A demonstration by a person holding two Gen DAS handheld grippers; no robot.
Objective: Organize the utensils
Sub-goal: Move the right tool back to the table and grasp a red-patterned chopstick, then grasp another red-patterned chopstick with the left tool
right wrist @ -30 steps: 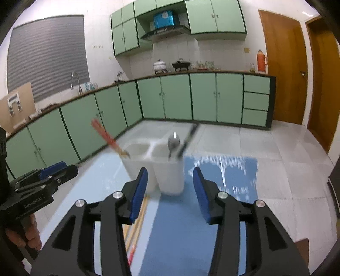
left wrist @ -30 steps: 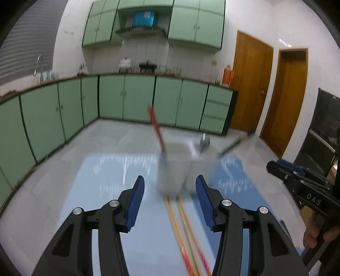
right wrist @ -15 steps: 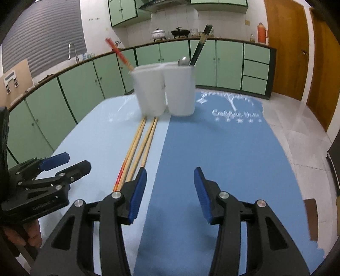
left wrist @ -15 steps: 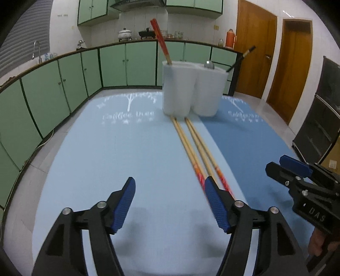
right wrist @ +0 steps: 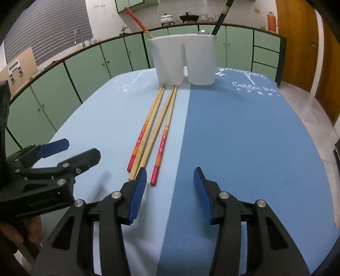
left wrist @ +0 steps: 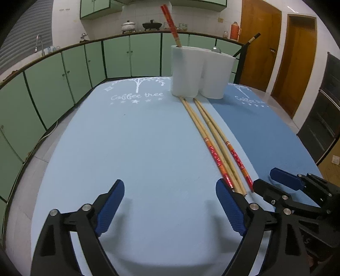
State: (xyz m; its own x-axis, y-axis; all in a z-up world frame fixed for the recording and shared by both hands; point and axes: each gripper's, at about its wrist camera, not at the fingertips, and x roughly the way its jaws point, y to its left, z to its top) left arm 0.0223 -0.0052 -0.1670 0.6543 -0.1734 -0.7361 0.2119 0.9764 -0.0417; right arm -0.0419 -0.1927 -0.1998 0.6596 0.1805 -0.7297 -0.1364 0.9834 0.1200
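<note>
Three bamboo chopsticks (left wrist: 214,138) with red ends lie side by side on the table; they also show in the right wrist view (right wrist: 155,129). A white two-compartment holder (left wrist: 199,72) stands at the far end, also in the right wrist view (right wrist: 183,59). It holds a red chopstick (left wrist: 171,23), a spoon (left wrist: 215,49) and a black chopstick (right wrist: 222,17). My left gripper (left wrist: 170,203) is open and empty, left of the chopsticks' near ends. My right gripper (right wrist: 170,191) is open and empty, just right of those ends.
A light blue mat (left wrist: 127,138) and a darker blue mat (right wrist: 233,138) cover the table. Green kitchen cabinets (left wrist: 63,74) run behind and to the left. Wooden doors (left wrist: 297,53) stand at the right.
Both grippers have pulled back from the holder toward the near end of the table and lowered. The left gripper has opened wider. The chopsticks have not moved.
</note>
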